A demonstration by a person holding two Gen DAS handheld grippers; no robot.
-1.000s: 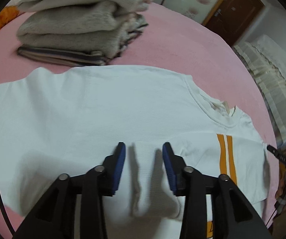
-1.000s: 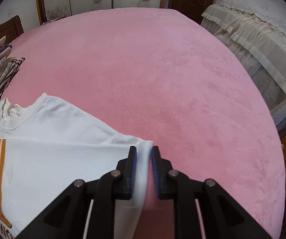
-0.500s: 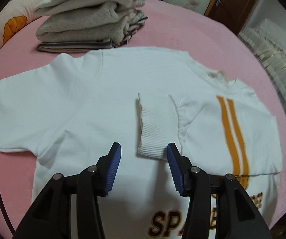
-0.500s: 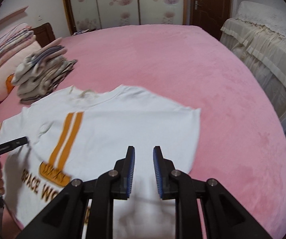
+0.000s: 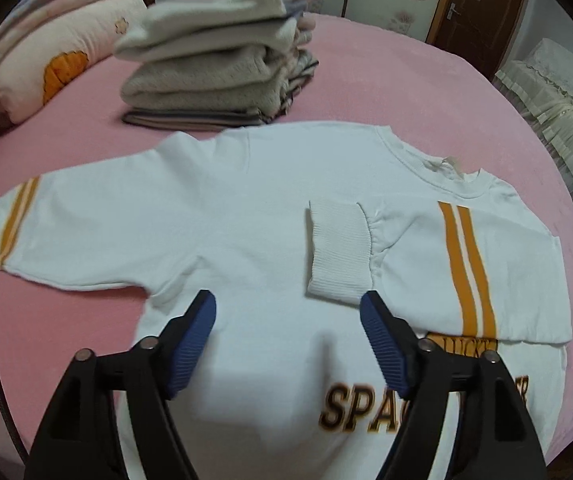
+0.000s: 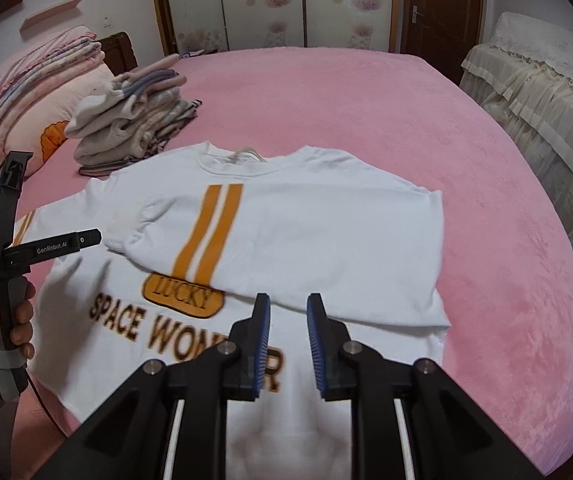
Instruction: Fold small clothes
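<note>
A small white sweatshirt with orange stripes and "SPACE WONDER" print lies flat on the pink bed; it also shows in the right wrist view. Its right sleeve is folded across the chest, with the ribbed cuff near the middle. The other sleeve lies spread out to the left. My left gripper is open and empty, above the chest just short of the cuff. My right gripper is slightly open and empty, above the folded sleeve's lower edge.
A stack of folded clothes sits beyond the sweatshirt, with pillows at its left. The left hand-held gripper body shows at the left of the right wrist view. A draped cream cover stands right of the pink bed.
Both grippers let go of the folded sleeve and pulled back and up from the sweatshirt. The left jaws opened wider.
</note>
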